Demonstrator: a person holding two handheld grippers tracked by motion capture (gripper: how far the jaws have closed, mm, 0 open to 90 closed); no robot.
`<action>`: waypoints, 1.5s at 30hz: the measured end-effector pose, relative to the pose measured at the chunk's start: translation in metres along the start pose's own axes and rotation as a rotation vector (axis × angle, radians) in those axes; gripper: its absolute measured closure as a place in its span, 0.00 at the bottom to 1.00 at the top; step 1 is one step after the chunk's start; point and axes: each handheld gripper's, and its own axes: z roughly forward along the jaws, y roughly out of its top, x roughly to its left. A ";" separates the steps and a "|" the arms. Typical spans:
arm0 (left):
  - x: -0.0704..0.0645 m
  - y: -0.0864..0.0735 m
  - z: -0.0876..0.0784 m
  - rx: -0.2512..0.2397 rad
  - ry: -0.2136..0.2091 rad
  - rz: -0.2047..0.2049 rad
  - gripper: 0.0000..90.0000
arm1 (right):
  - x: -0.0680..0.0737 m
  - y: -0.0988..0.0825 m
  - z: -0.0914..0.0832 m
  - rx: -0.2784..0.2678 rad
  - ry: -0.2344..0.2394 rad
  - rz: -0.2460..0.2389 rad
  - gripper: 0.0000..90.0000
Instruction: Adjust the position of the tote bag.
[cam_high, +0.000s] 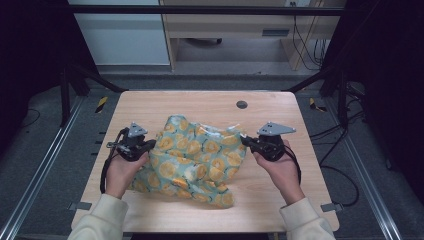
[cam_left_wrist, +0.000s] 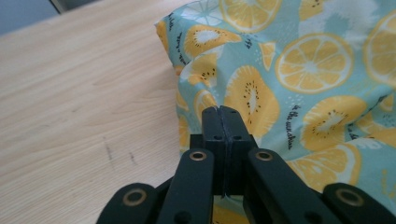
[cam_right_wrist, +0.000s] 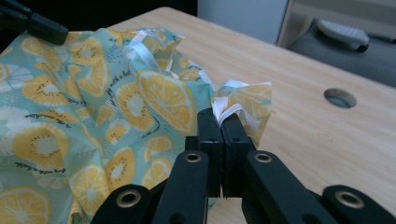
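Two grippers pinch one crumpled cloth (cam_high: 197, 160) at opposite edges, so the step in hand looks like taking hold before spreading it out. The left gripper (cam_left_wrist: 219, 112) has its jaws pressed together on a fold at the cloth's edge just ahead of its tips. The right gripper (cam_right_wrist: 220, 116) is likewise clamped, on a bunched corner with white lining showing between its jaws. The rest of the cloth sags on the table (cam_high: 150, 102) between them. Next, I judge, calls for lifting and drawing the hands apart evenly, keeping both pinches firm. Small script runs among the printed citrus slices, too fine to read.
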 end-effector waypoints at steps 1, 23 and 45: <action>0.000 0.000 0.000 0.000 0.000 0.000 1.00 | 0.000 0.000 0.000 0.000 0.000 0.000 1.00; 0.010 -0.026 -0.036 -0.087 0.012 -0.033 1.00 | 0.006 0.039 -0.019 -0.081 -0.056 -0.077 1.00; -0.013 -0.076 -0.091 -0.215 -0.012 0.002 1.00 | 0.047 0.017 -0.069 -0.214 0.049 -0.110 1.00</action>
